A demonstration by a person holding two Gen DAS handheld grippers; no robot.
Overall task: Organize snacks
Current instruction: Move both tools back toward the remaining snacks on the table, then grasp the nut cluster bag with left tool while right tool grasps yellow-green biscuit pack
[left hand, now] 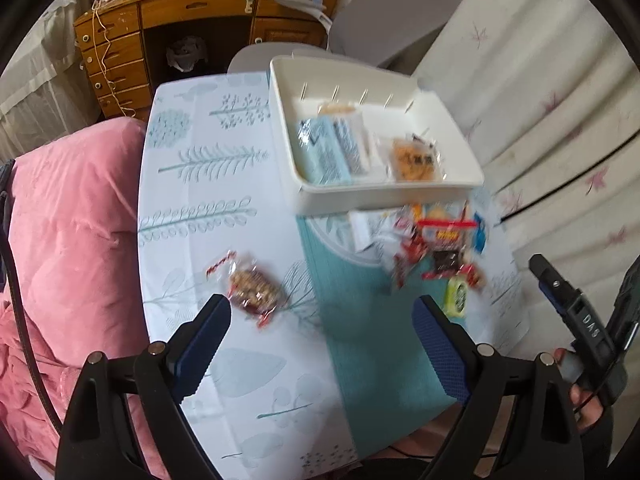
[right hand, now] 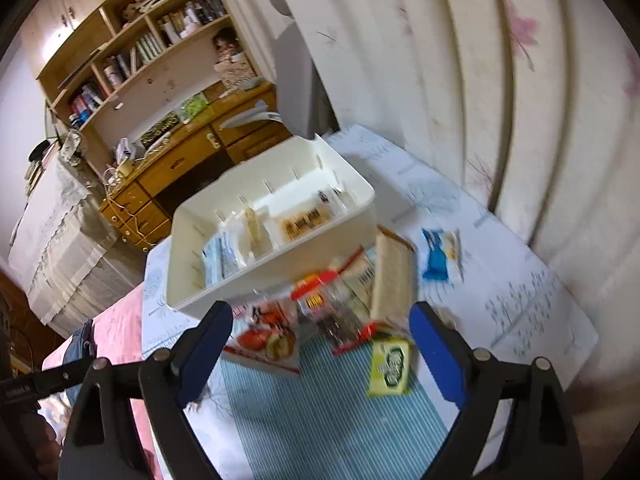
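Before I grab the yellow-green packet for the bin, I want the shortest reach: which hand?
Probably right. The right tongs stand open just short of the yellow-green packet; the left tongs face the wrapped snack lying apart.

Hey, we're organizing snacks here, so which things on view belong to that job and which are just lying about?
Part of the job:
- white bin, some packets already inside
- snack pile beside it
- yellow-green packet
- blue packet
- clear-wrapped nut snack, off alone
- left gripper and right gripper, both open, empty

Just lying about:
- pink bedding
- wooden desk
- bookshelf
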